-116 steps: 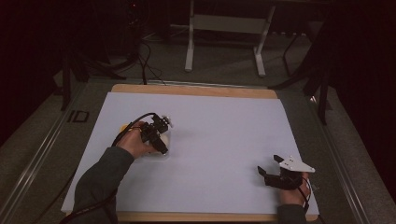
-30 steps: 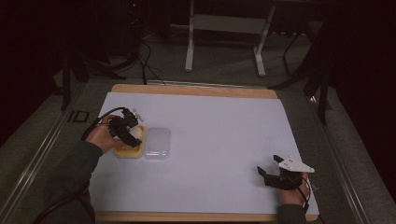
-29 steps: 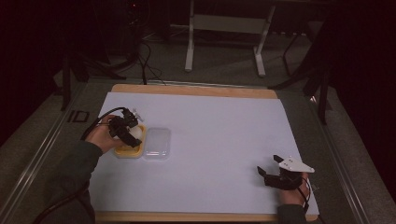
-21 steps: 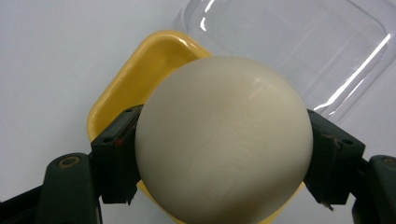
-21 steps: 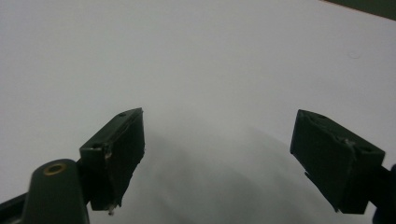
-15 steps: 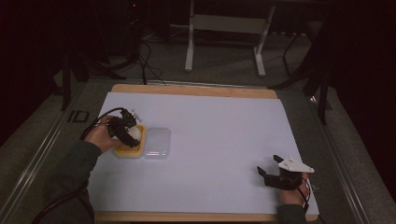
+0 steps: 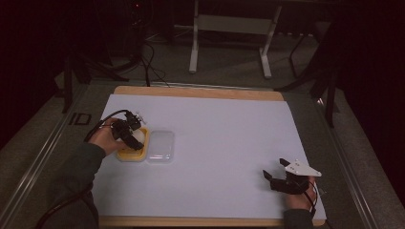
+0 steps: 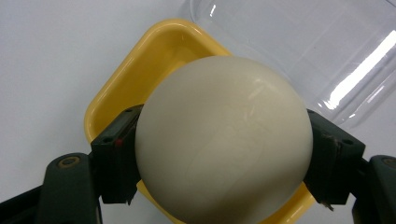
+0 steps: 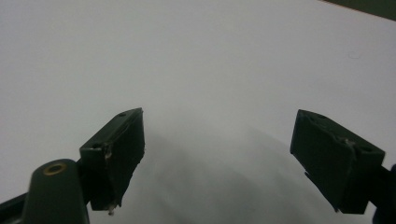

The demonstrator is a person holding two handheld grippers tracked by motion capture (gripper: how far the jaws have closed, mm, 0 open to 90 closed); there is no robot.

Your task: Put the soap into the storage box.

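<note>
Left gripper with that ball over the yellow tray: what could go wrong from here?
1. The white ball is smooth and round, and the left gripper pinches it only at its two sides, so it may slip or roll out.
2. It nearly spans the shallow yellow tray; released off-centre, it could ride the rim and roll off.
3. The clear lid lies right beside the tray, so an opening jaw might knock it.

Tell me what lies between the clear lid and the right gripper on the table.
Nothing: in the high view the white table cover runs bare from the clear lid to the right gripper.
</note>
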